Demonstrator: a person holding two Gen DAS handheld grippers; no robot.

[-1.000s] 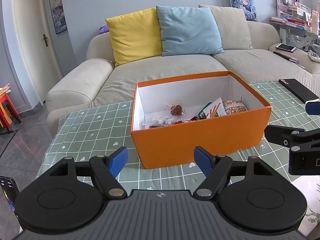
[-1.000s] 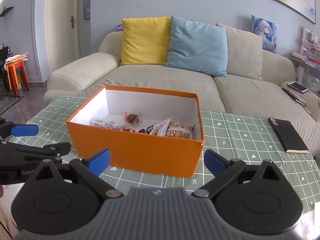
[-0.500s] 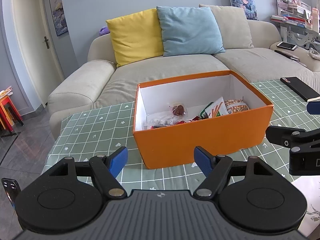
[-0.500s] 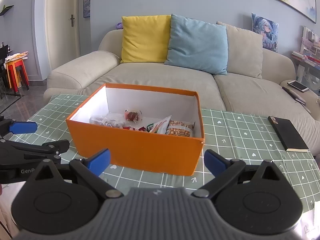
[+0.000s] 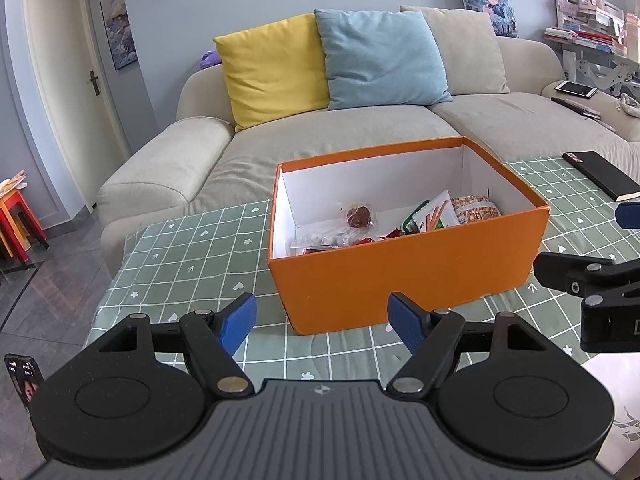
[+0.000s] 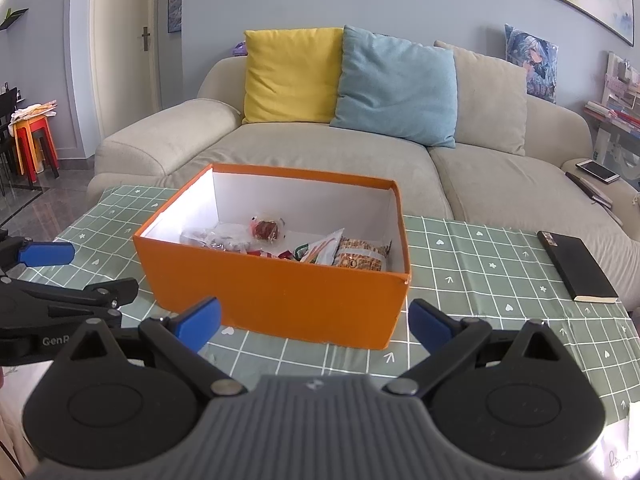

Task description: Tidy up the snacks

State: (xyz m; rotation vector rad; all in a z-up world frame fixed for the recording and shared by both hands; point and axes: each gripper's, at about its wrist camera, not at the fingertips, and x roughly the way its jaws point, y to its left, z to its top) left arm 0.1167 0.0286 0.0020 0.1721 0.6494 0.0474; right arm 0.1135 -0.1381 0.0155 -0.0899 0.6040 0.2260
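On the table, covered with a green checked cloth, an orange box is standing open-topped, and the snacks are lying inside it on its white floor. I am holding my left gripper low in front of the box's near wall, its blue fingers spread wide and gripping nothing. My right gripper is hovering beside it, likewise facing the near wall from close by, its blue fingers also spread apart and carrying nothing; neither gripper is touching the box. Inside, a red candy in clear wrap is resting toward the back, a clear packet is lying at the left, a white-and-green pack is leaning in the middle, and a tan nut bag is sitting at the right against the side wall. Small red wrappers are showing just over the front edge. A black notebook is lying on the cloth well to the right of the box. Behind the table a beige sofa is carrying a yellow cushion and a blue cushion side by side, touching.
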